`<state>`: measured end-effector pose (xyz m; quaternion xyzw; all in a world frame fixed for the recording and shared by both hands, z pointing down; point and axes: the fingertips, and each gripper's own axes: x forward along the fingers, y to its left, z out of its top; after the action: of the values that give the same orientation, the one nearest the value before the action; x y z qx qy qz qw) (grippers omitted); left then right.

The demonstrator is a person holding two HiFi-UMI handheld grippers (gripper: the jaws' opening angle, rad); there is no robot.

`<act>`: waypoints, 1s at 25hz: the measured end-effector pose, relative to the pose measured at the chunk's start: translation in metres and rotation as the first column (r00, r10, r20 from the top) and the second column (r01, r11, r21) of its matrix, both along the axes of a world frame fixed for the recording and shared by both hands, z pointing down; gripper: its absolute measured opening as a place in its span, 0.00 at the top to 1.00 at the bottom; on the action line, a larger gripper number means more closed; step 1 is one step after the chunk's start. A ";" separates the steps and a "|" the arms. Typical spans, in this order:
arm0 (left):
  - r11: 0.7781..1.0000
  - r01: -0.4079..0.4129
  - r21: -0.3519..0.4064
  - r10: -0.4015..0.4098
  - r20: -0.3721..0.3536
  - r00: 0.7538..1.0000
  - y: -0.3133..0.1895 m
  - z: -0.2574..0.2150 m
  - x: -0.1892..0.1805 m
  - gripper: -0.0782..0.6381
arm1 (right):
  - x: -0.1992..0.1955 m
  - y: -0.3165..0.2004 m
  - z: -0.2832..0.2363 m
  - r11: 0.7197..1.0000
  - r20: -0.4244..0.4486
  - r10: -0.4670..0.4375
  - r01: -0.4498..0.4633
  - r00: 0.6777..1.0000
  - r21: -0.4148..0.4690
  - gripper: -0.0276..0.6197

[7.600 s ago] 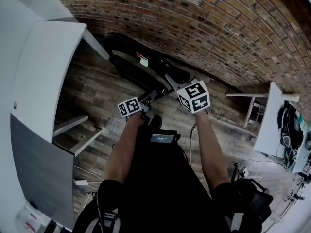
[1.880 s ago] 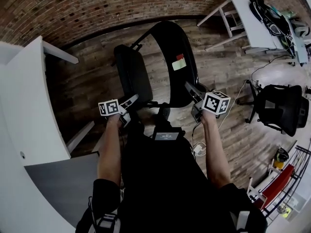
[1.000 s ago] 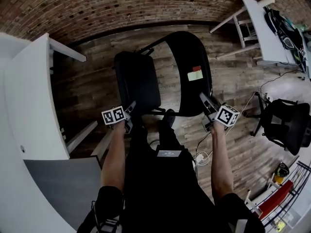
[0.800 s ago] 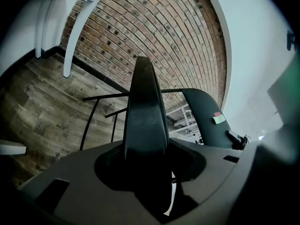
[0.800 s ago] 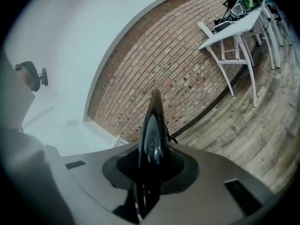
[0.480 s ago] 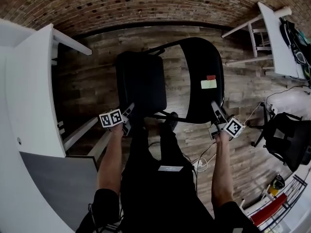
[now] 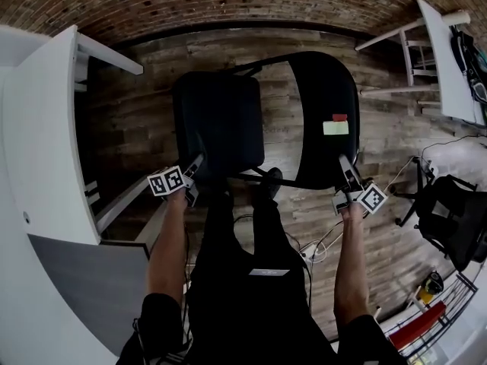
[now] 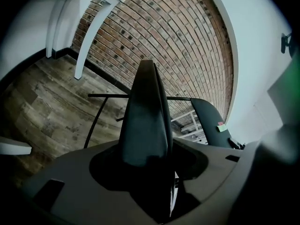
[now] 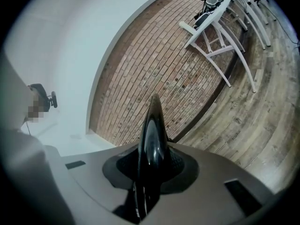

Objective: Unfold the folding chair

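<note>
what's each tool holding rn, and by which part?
Right tool clamps the backrest by its near rim. Left tool has the near edge of the seat between its jaws, but they have just been opening and seem loose on it.

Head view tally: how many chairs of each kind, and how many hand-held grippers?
folding chair: 1
office chair: 1
hand-held gripper: 2 (left hand-held gripper, jaws just opening with the seat edge between them; right hand-held gripper)
total: 4
</note>
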<state>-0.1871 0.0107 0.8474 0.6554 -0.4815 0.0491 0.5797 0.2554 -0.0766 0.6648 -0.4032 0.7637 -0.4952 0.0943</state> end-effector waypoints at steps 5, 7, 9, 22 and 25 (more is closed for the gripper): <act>1.000 0.010 0.001 -0.010 0.038 0.999 0.001 0.007 -0.008 0.53 | 0.005 -0.001 0.007 1.000 0.028 0.017 -0.017 0.999 -0.008 0.83; 1.000 0.018 0.008 -0.019 0.058 0.998 0.000 0.009 -0.013 0.52 | 0.003 -0.002 0.007 1.000 0.041 0.015 -0.015 0.999 -0.003 0.83; 0.999 0.032 0.018 -0.033 0.086 0.996 0.001 0.012 -0.020 0.51 | 0.002 -0.001 0.008 1.000 0.044 0.011 -0.011 0.999 0.001 0.83; 0.998 0.029 0.062 -0.036 0.113 0.993 -0.002 0.025 -0.045 0.46 | 0.002 0.007 0.018 0.998 0.079 0.061 -0.061 0.995 0.005 0.83; 0.997 0.016 0.073 -0.024 0.102 0.995 -0.005 0.031 -0.053 0.46 | 0.002 0.011 0.025 0.997 0.077 0.081 -0.082 0.994 0.004 0.83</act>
<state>-0.2404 0.0060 0.8784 0.6677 -0.5187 0.0595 0.5306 0.2573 -0.0654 0.6899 -0.4143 0.7443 -0.5033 0.1450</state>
